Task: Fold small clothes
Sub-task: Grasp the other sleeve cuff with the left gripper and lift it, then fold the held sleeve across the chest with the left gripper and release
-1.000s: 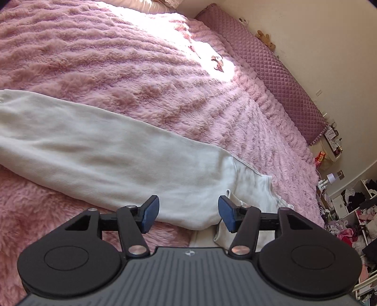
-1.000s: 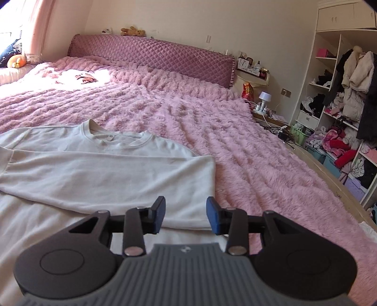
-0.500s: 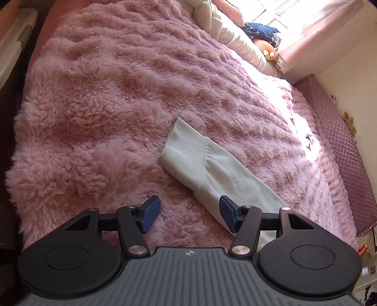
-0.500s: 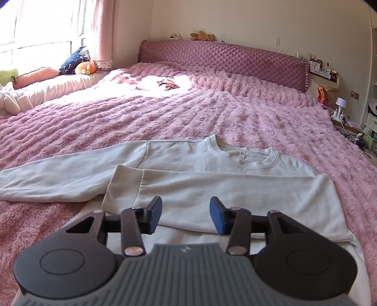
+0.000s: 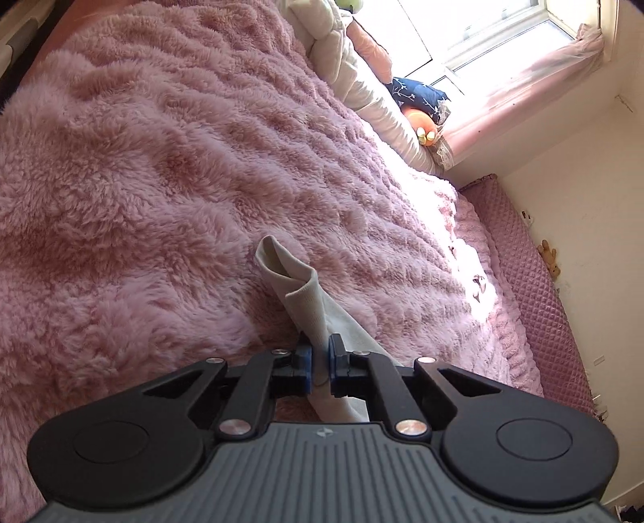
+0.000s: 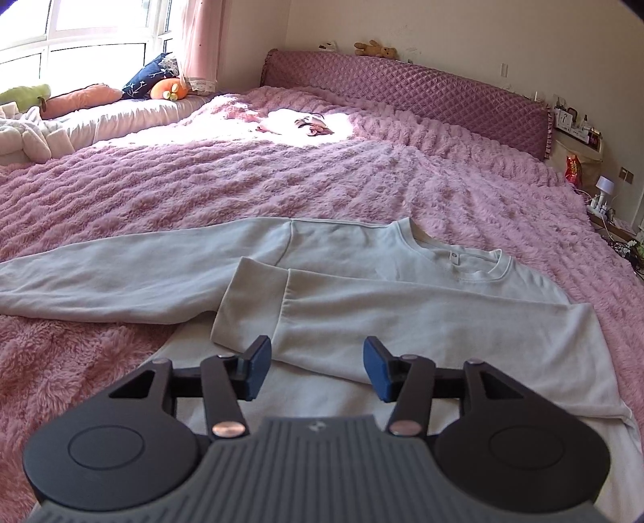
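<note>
On a fluffy pink bedspread point(image 6: 362, 181), a pale long-sleeved sweatshirt point(image 6: 402, 289) lies flat, neckline toward the headboard. In the left wrist view, the left gripper point(image 5: 319, 362) is clamped on the end of one sleeve point(image 5: 306, 305), its blue pads pressed against the fabric just behind the cuff; the cuff point(image 5: 277, 261) stands up beyond the fingertips, curled open and lifted off the pile of the blanket. In the right wrist view, the right gripper point(image 6: 318, 372) hovers over the lower body of the garment with its jaws spread wide and nothing between them. Just ahead of its fingertips the other sleeve point(image 6: 402, 318) is folded across the chest, its cuff end pointing left, while the gripped sleeve stretches out to the left over the bedspread toward the frame edge. Farther off, a sunlit patch point(image 6: 298, 120) falls across the blanket. Beyond it run a quilted mauve headboard point(image 6: 402, 88) topped with a small teddy bear point(image 6: 374, 48), and cushions point(image 6: 149, 80) beneath the window point(image 6: 80, 36) at the left.
</note>
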